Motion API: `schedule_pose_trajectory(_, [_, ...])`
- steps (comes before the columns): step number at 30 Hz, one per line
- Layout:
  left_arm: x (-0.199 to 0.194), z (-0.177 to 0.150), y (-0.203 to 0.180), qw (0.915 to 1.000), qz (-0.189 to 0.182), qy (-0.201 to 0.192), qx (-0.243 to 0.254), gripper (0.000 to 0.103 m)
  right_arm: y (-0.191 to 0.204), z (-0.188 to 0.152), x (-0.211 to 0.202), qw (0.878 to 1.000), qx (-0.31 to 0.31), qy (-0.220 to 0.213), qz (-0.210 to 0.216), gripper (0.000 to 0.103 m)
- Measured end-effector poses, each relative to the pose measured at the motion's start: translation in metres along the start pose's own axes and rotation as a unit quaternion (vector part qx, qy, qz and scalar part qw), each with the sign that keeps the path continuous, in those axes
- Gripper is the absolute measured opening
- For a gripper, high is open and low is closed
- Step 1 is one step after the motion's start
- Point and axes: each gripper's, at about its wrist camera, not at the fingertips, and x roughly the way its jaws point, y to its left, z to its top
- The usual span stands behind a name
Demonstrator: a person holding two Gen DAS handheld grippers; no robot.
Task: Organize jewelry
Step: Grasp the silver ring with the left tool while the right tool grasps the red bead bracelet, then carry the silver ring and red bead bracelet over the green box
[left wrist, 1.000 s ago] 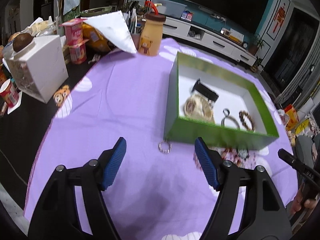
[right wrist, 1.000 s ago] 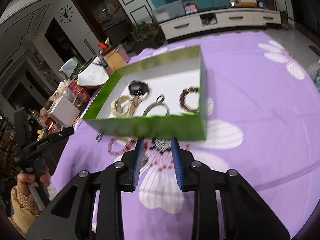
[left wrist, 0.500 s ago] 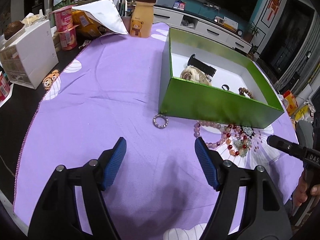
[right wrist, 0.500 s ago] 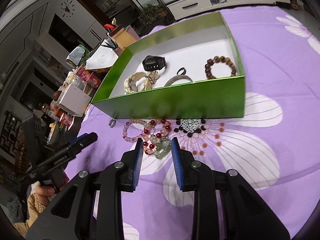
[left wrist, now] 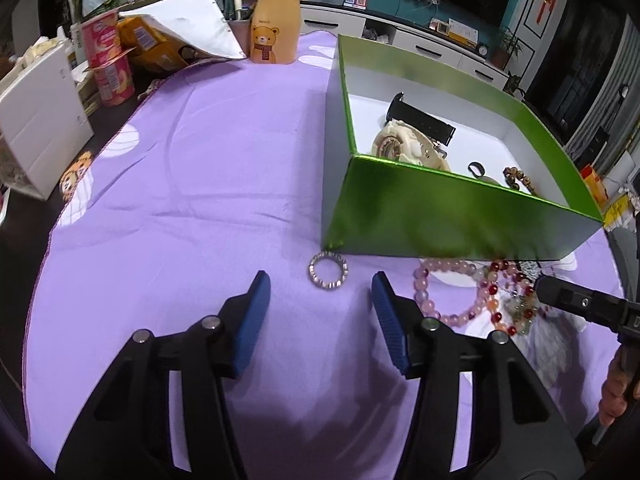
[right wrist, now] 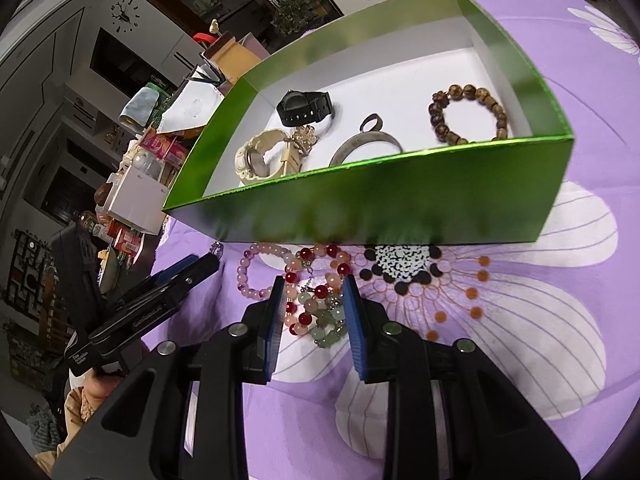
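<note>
down on the purple cloth (left wrist: 192, 184), just past the near corner of the green box (left wrist: 440, 216), lies a small sparkly ring (left wrist: 328, 270). our left gripper (left wrist: 318, 290) points at it; its blue fingers (left wrist: 256, 300) are closing, with the ring ahead of the tips and nothing between them yet. to its right sits a tangle of beaded bracelets (right wrist: 304, 292) in pink, red and pale green, close against the box's near wall. our right gripper (right wrist: 314, 294) is lowered over that heap, its fingers (right wrist: 278, 304) a narrow gap apart on either side of the beads; we cannot tell whether the pads press on them. inside the box lie a black watch (right wrist: 304, 108), a cream watch (right wrist: 260, 156), a silver bangle (right wrist: 364, 146) and a brown bead bracelet (right wrist: 468, 114). farther out on the table stand a bear-print bottle (left wrist: 276, 28), red cups (left wrist: 108, 64) and a white box (left wrist: 40, 120).
</note>
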Motion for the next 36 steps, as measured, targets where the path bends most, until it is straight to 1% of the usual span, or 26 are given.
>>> schedule_pose_trajectory(5, [0.007, 0.004, -0.01, 0.9995, 0.014, -0.009, 0.029, 0.049, -0.001, 0.002, 0.008, 1.0, 0.002, 0.006, -0.006, 0.029])
schedule_pose_trajectory(7, [0.01, 0.005, -0.013, 0.9987, 0.024, -0.015, 0.042, 0.044, -0.001, 0.002, 0.012, 1.0, 0.004, 0.008, -0.006, 0.029])
schedule_pose_trajectory(12, [0.011, 0.006, -0.013, 0.9982, 0.026, -0.018, 0.051, 0.039, -0.004, 0.006, 0.016, 1.0, 0.021, 0.009, 0.005, 0.028])
schedule_pose_trajectory(14, [0.011, 0.006, -0.012, 0.9981, 0.025, -0.018, 0.053, 0.034, -0.004, 0.007, 0.017, 1.0, 0.027, 0.01, 0.009, 0.028])
schedule_pose_trajectory(15, [0.011, 0.006, -0.013, 0.9981, 0.023, -0.018, 0.054, 0.027, -0.004, 0.008, 0.018, 1.0, 0.028, 0.01, 0.008, 0.027])
schedule_pose_trajectory(16, [0.011, 0.006, -0.013, 0.9982, 0.022, -0.018, 0.053, 0.021, -0.003, 0.009, 0.018, 1.0, 0.026, 0.009, 0.004, 0.022])
schedule_pose_trajectory(19, [0.01, 0.005, -0.012, 0.9983, 0.02, -0.02, 0.051, 0.021, 0.0, 0.01, 0.021, 1.0, 0.013, 0.008, -0.012, 0.011])
schedule_pose_trajectory(22, [0.01, 0.004, -0.012, 0.9986, 0.016, -0.02, 0.046, 0.02, 0.004, 0.009, 0.02, 1.0, 0.002, 0.003, -0.016, 0.008])
schedule_pose_trajectory(24, [0.009, 0.004, -0.01, 0.9989, 0.013, -0.018, 0.041, 0.02, 0.008, 0.01, 0.016, 1.0, -0.006, -0.006, -0.016, 0.007])
schedule_pose_trajectory(27, [0.007, 0.003, -0.007, 0.9994, 0.007, -0.016, 0.029, 0.02, 0.016, 0.011, 0.006, 1.0, -0.018, -0.017, -0.005, 0.007])
schedule_pose_trajectory(31, [0.002, -0.001, 0.0, 0.9998, -0.001, -0.014, 0.015, 0.02, 0.026, 0.012, -0.006, 0.999, -0.035, -0.024, 0.004, 0.007])
schedule_pose_trajectory(36, [-0.012, -0.005, 0.006, 0.9997, -0.007, -0.022, 0.003, 0.02, 0.038, 0.01, -0.022, 0.998, -0.047, -0.034, 0.011, 0.007])
